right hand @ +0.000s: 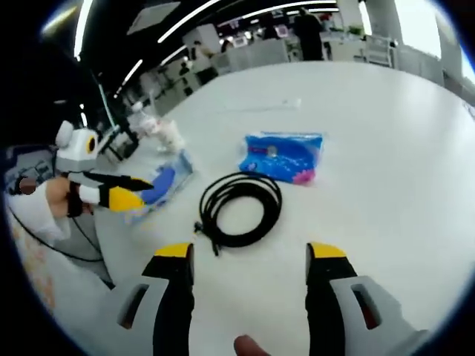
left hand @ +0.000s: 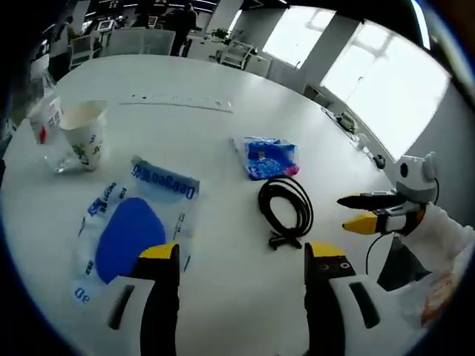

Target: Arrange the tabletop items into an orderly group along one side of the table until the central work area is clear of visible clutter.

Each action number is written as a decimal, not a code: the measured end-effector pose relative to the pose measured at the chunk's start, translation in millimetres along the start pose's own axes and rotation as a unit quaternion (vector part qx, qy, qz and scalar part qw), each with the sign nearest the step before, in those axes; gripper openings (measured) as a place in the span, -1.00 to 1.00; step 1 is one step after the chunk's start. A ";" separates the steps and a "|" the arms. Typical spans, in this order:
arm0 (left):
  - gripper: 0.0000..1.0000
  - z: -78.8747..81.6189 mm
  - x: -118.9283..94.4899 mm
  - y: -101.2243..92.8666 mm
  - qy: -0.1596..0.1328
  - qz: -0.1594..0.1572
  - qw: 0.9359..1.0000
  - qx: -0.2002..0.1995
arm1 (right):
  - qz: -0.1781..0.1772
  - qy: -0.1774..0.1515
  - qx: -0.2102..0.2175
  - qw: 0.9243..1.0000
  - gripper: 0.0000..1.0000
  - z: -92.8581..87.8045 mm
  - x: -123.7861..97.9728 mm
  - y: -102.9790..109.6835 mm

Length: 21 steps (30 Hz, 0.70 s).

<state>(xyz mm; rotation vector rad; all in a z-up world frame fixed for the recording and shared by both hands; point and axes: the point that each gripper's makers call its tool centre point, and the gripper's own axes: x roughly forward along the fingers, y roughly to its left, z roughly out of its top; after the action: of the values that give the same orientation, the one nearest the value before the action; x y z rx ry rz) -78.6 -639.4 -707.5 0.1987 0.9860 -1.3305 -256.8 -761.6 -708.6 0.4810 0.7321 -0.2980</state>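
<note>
The black cable (right hand: pixel 239 209), coiled loosely at the centre of the right gripper view just ahead of the spread, empty right gripper (right hand: pixel 249 259), could be unwound and dragged across the table (right hand: pixel 386 133) if pinched by one loop only.

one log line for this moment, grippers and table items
left gripper open, empty | right gripper open, empty | black cable coiled mid-table | blue packet beyond it | mask pack and paper cup untouched
</note>
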 end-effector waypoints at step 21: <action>0.44 -42.3 -111.6 114.3 -0.053 0.117 0.987 -0.097 | -0.051 -0.020 0.047 0.997 0.16 -24.6 -51.3 -25.2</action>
<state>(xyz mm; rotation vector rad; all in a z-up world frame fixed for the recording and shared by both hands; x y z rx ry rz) 9.6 -499.7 -701.3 0.0918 0.9642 -1.0152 -317.8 -765.6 -696.5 0.5259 0.7062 -0.4385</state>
